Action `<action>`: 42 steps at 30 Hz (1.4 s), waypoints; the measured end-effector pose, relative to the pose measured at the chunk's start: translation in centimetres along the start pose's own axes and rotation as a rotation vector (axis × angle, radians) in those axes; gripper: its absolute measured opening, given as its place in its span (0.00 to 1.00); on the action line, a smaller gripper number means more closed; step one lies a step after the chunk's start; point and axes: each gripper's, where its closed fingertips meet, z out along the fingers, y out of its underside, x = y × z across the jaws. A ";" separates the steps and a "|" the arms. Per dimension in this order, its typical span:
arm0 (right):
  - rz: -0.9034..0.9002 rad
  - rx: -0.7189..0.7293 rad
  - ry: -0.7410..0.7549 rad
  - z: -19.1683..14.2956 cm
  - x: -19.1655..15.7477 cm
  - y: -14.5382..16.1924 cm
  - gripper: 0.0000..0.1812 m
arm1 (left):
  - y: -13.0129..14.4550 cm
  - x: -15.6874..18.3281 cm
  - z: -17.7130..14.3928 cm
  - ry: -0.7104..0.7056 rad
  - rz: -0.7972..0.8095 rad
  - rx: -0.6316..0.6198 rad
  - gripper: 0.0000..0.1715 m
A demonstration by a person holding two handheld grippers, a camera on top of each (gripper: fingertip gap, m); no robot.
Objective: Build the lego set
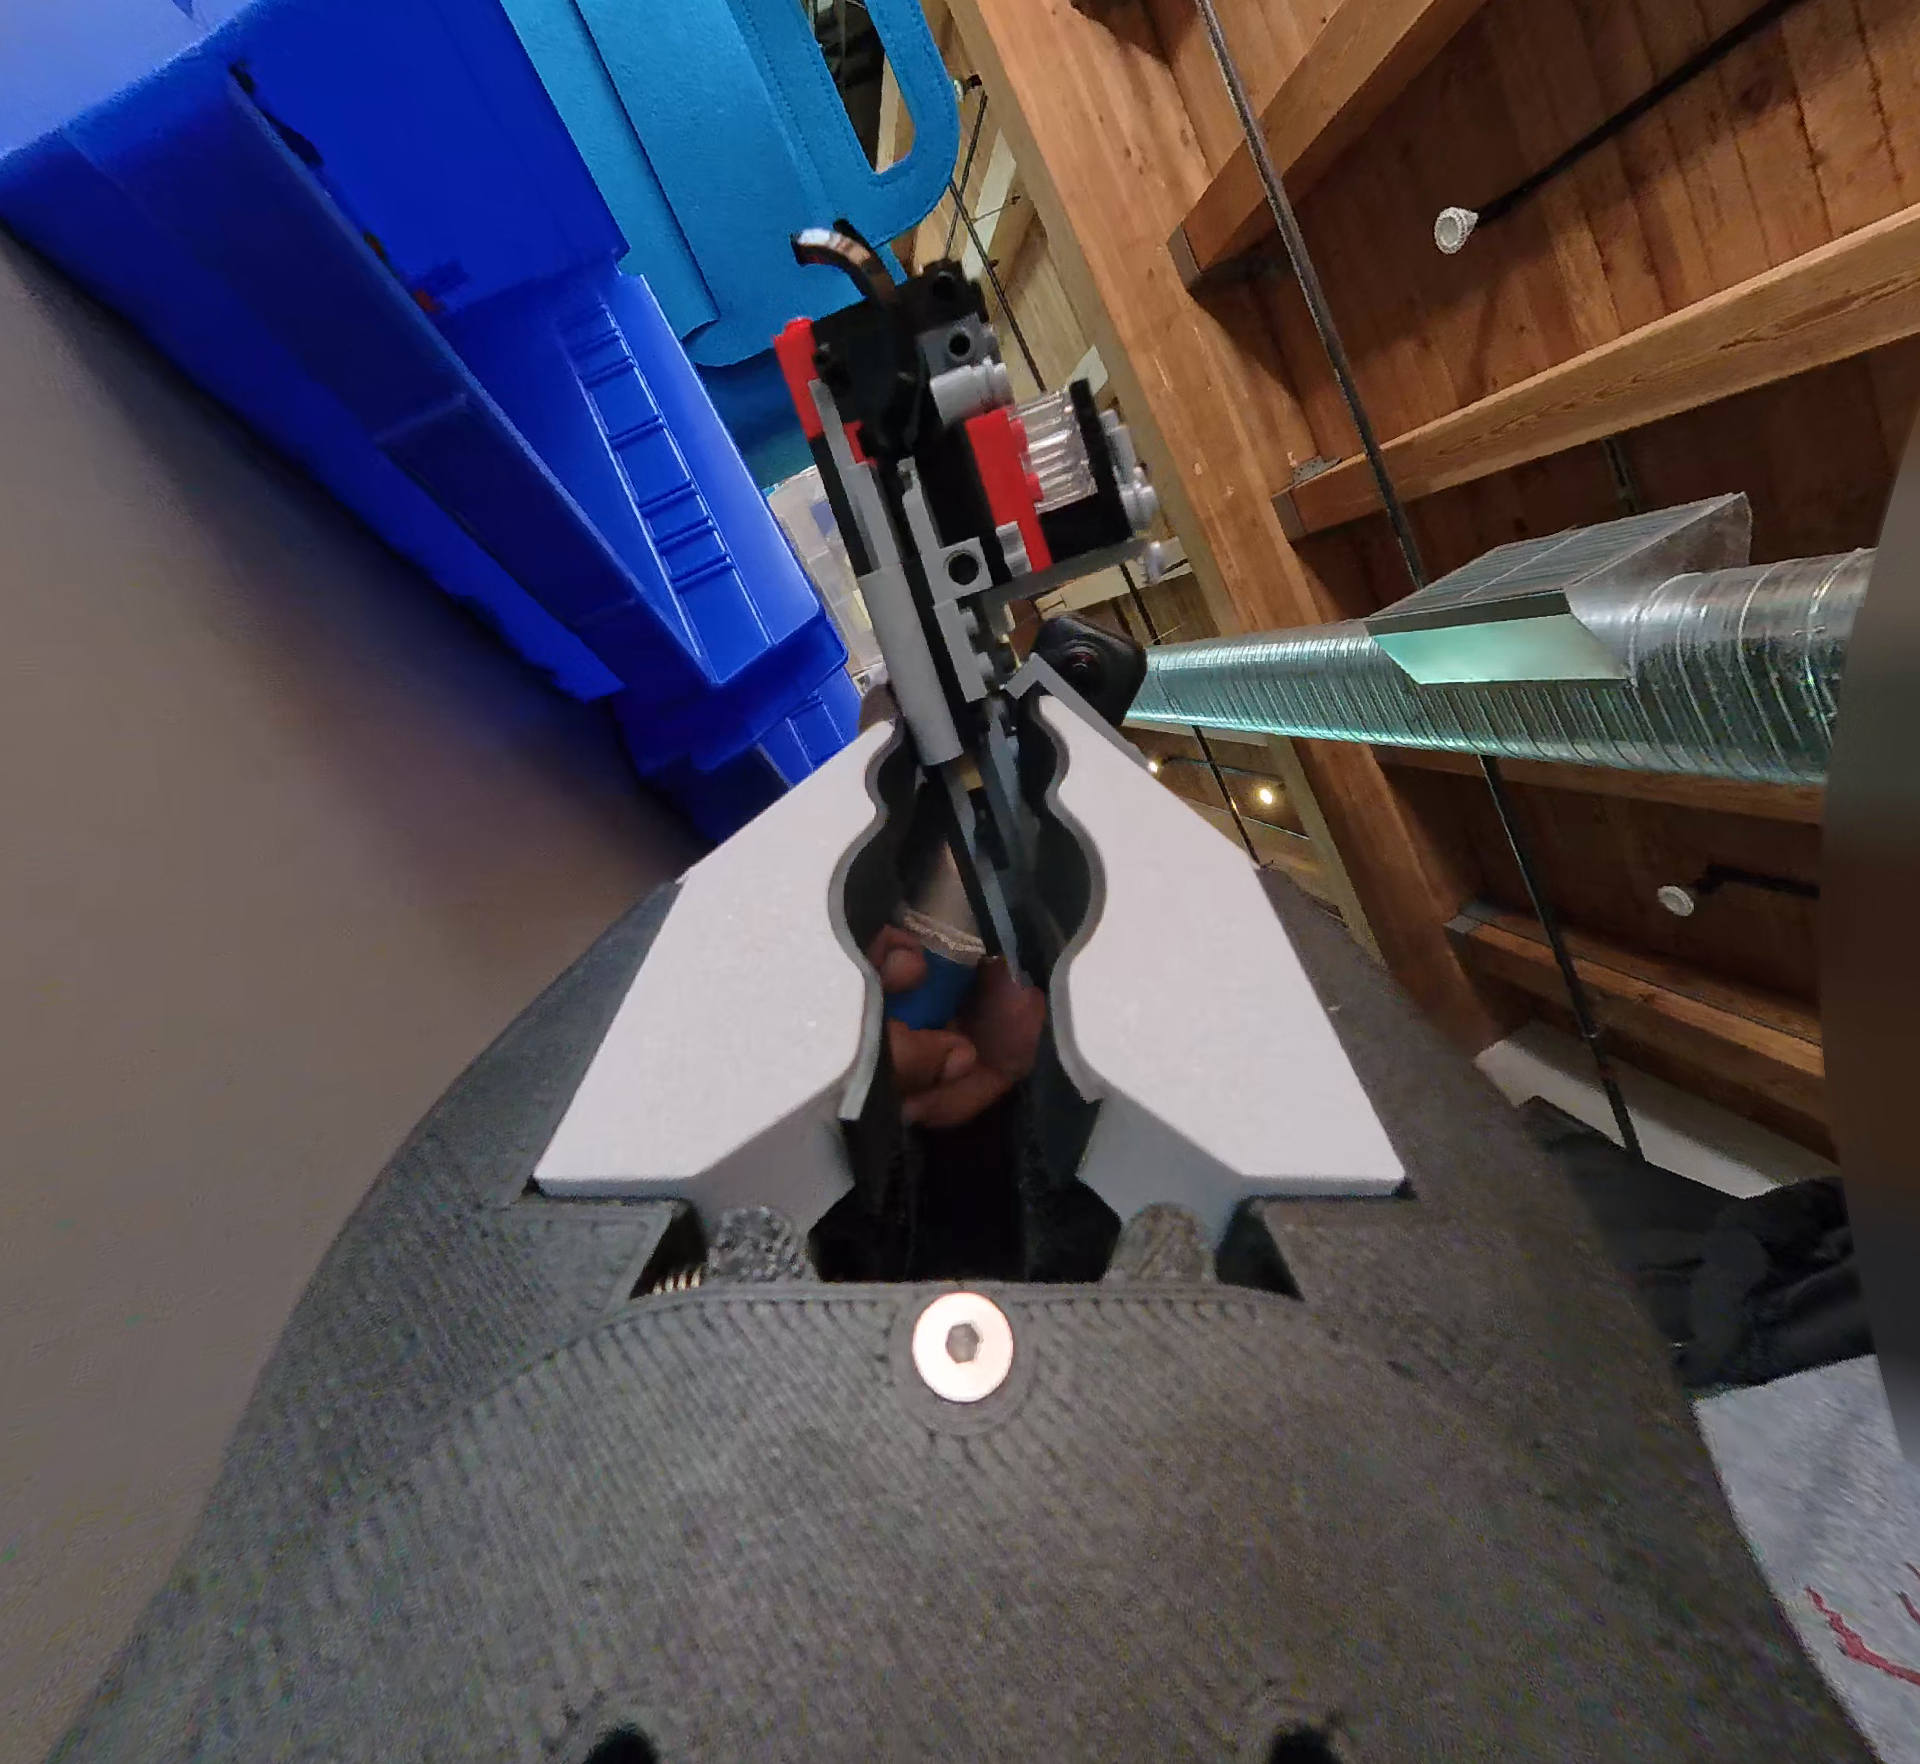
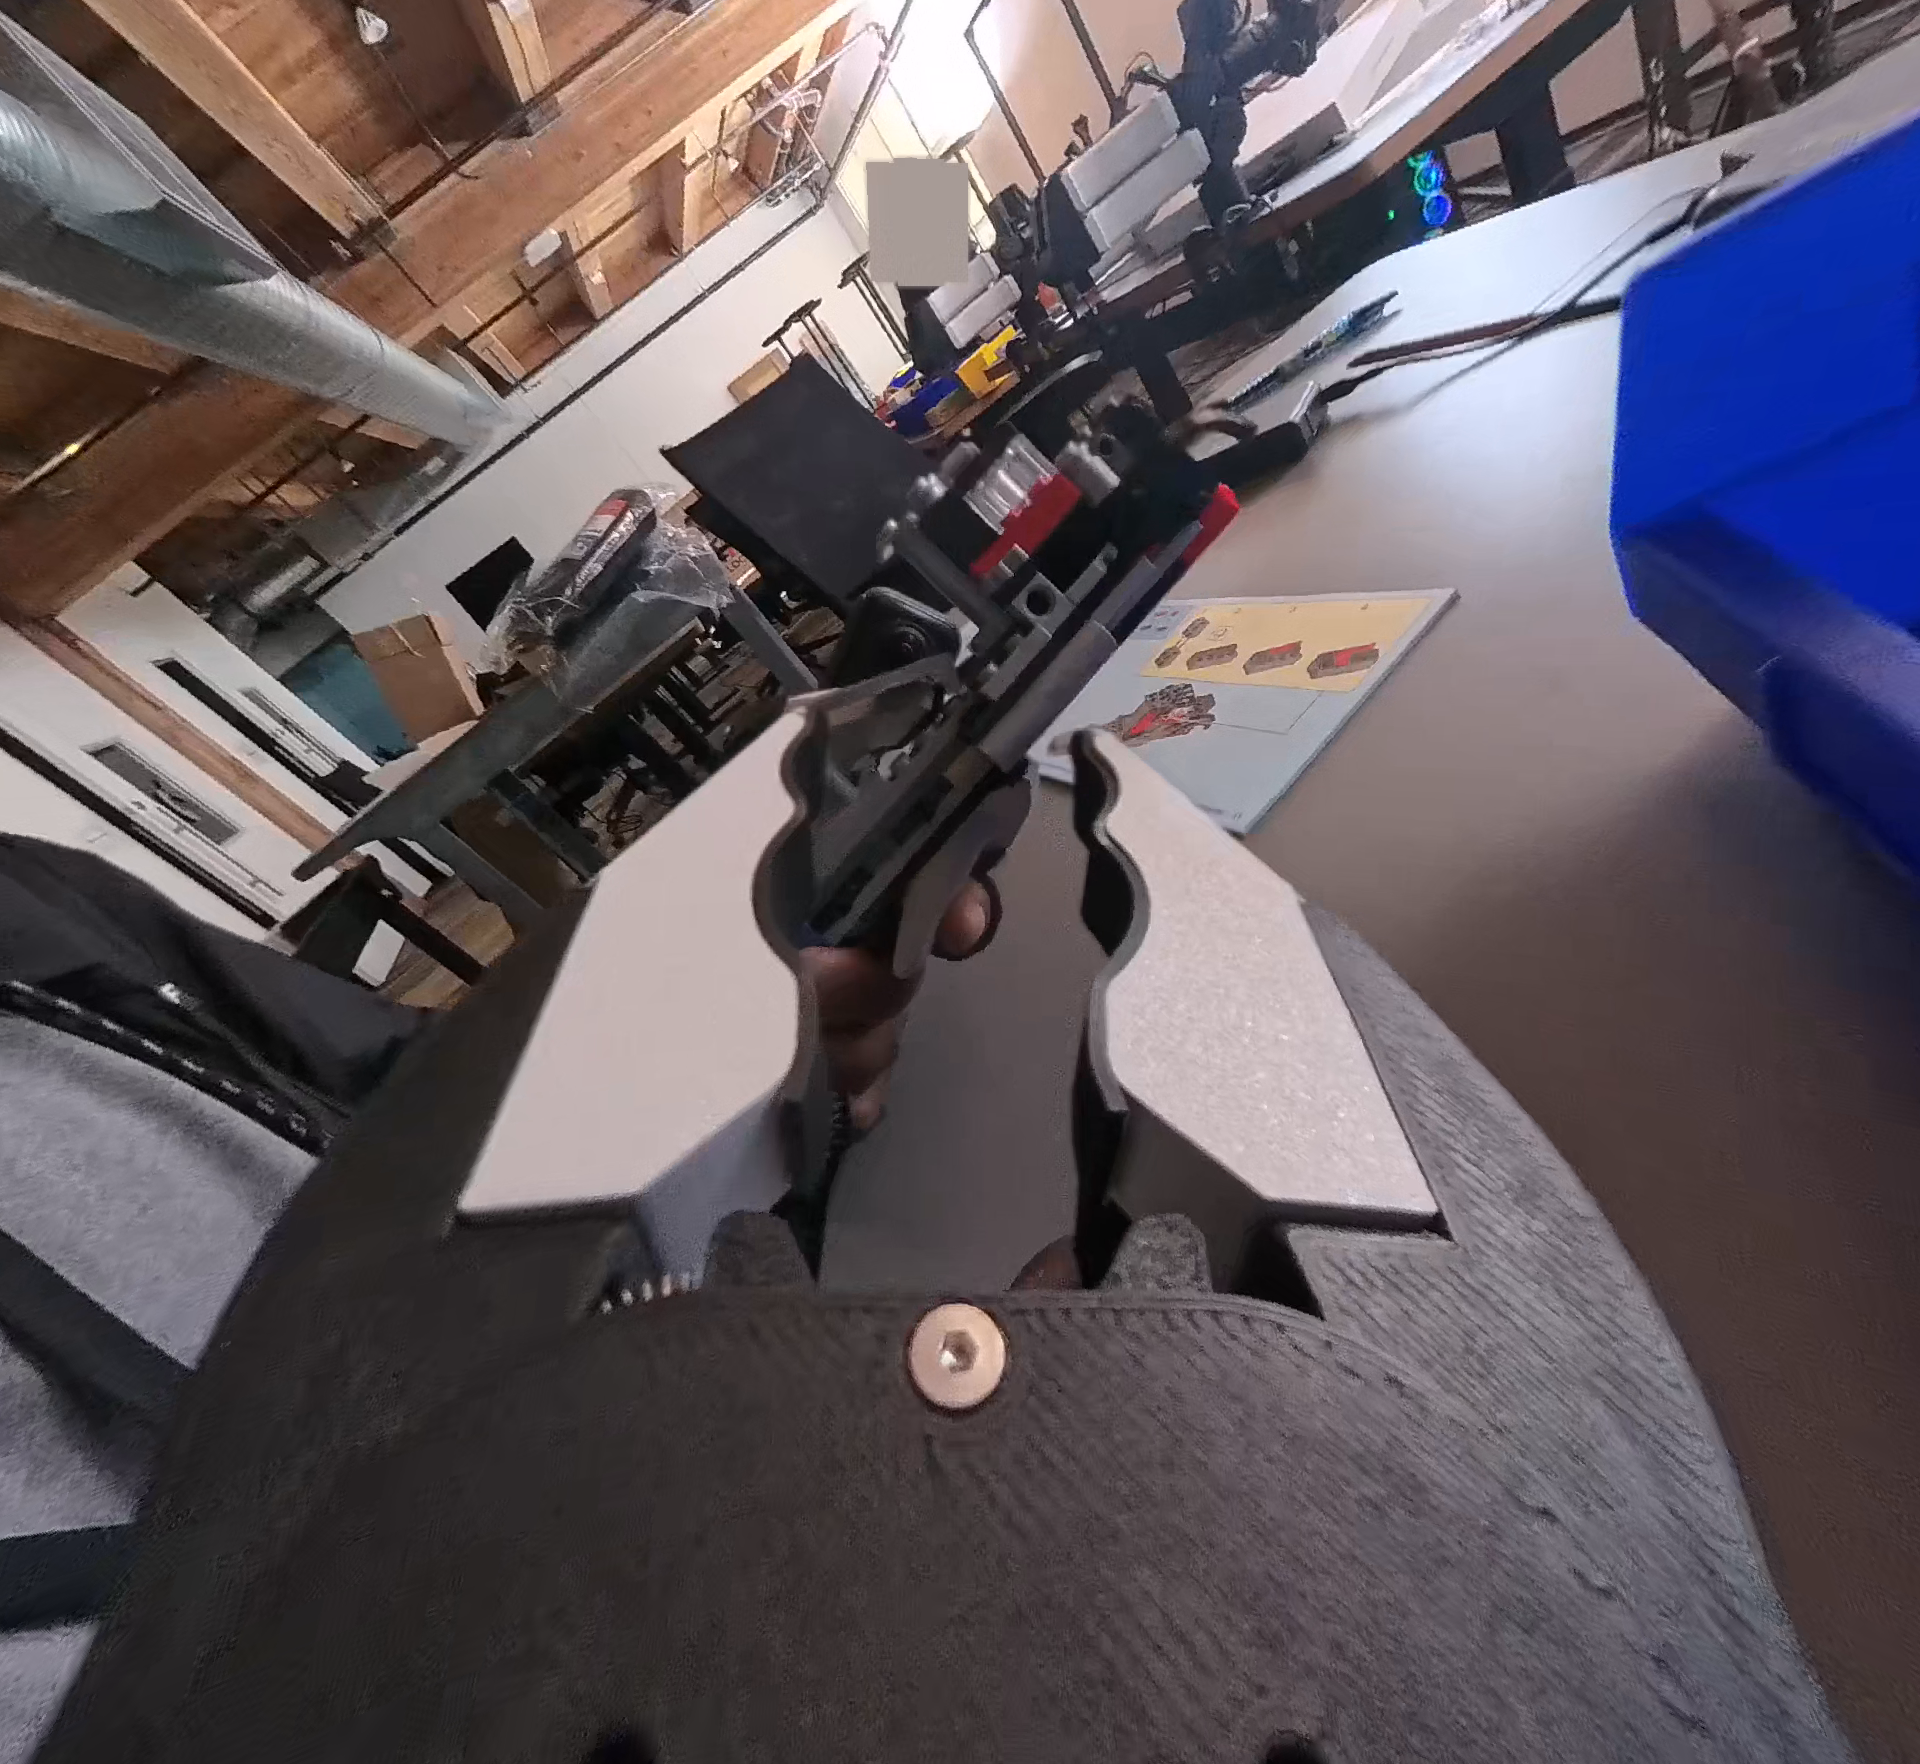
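Observation:
A part-built lego model [image 1: 935,488] of black, grey and red bricks with a clear piece stands out from my left gripper [image 1: 966,712], which is shut on its thin lower end. In the right wrist view the same model [image 2: 1049,561] slants up to the right, held in the air above the table. My right gripper [image 2: 945,738] is open; the model's lower end lies in the gap close to its left finger [image 2: 665,1008]. I cannot tell if it touches. The other gripper's camera [image 2: 899,649] shows just behind the model. A hand [image 2: 862,997] shows through the gap.
Blue bins [image 1: 416,312] and a blue felt bag [image 1: 727,104] stand at the left; one bin [image 2: 1766,467] shows at the right in the right wrist view. An instruction booklet [image 2: 1268,686] lies on the grey table [image 2: 1507,935]. A metal duct [image 1: 1558,675] runs overhead. My left and right fingertips are right by each other.

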 end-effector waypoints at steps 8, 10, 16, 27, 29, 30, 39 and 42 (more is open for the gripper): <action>-0.170 -0.037 0.001 0.8 -0.9 0.3 0.52 | 0.6 0.0 0.3 -0.022 0.045 -0.031 0.12; -0.201 -0.055 0.023 1.2 -0.7 0.7 0.52 | 0.8 0.0 0.4 -0.030 0.061 -0.042 0.12; -0.157 -0.011 0.020 0.9 -0.3 0.2 0.40 | 1.2 0.0 0.5 -0.054 0.115 -0.074 0.12; -0.094 0.034 -0.017 0.4 -0.4 -0.2 0.36 | 1.8 0.1 0.7 -0.071 0.165 -0.116 0.12; -0.082 0.038 -0.020 0.3 -0.4 -0.3 0.36 | 1.9 0.0 0.7 -0.076 0.168 -0.122 0.12; -0.075 0.041 -0.023 0.3 -0.4 -0.3 0.35 | 2.0 0.0 0.8 -0.078 0.170 -0.126 0.13; -0.040 0.051 -0.034 0.1 -0.4 -0.5 0.33 | 2.3 -0.2 0.9 -0.086 0.167 -0.139 0.14; -0.030 0.053 -0.040 0.1 -0.3 -0.5 0.32 | 2.3 -0.2 0.9 -0.086 0.162 -0.140 0.14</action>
